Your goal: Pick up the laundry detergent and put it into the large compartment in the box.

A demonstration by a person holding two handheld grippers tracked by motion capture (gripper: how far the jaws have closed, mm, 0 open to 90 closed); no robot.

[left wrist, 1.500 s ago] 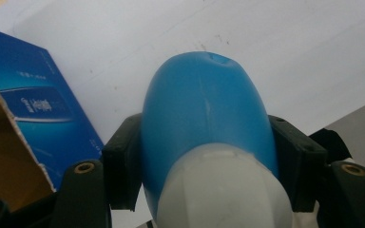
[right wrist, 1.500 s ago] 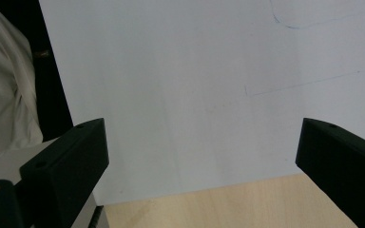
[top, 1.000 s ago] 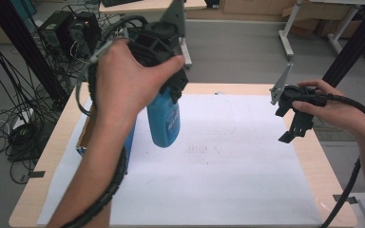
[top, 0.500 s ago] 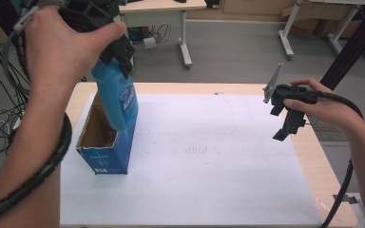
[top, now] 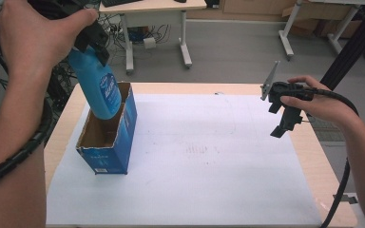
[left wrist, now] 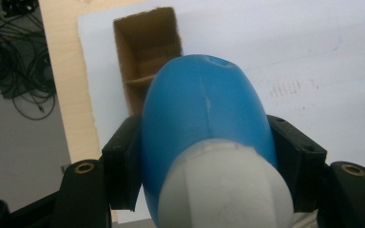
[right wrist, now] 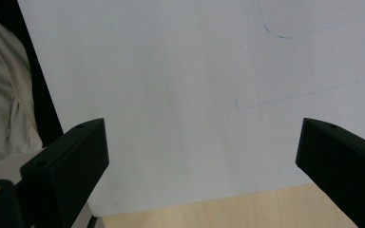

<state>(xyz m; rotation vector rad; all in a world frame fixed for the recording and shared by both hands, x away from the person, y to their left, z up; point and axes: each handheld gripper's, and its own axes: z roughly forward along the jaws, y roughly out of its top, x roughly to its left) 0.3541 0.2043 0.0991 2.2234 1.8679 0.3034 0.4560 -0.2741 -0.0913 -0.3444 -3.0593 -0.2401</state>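
Observation:
My left gripper [top: 95,40] is shut on a blue bottle [top: 100,88] with a white cap [left wrist: 223,187], gripping it near the top. The bottle hangs upright with its bottom end inside the open top of a blue cardboard box [top: 109,140] that stands at the left of the table. In the left gripper view the black jaws press both sides of the blue bottle [left wrist: 204,114], and the box opening [left wrist: 147,52] lies beyond it. My right gripper [top: 283,124] hovers over the right side of the table, open and empty, its jaws wide apart in the right gripper view [right wrist: 202,156].
A white paper sheet [top: 209,156] covers most of the wooden table [top: 313,156]. Cables [left wrist: 14,80] lie on the floor left of the table. A desk [top: 152,9] and table legs stand beyond the far edge.
My left gripper carried the bottle from the table's middle to the left and over the box, where its base now sits in the opening. The right gripper has hardly moved.

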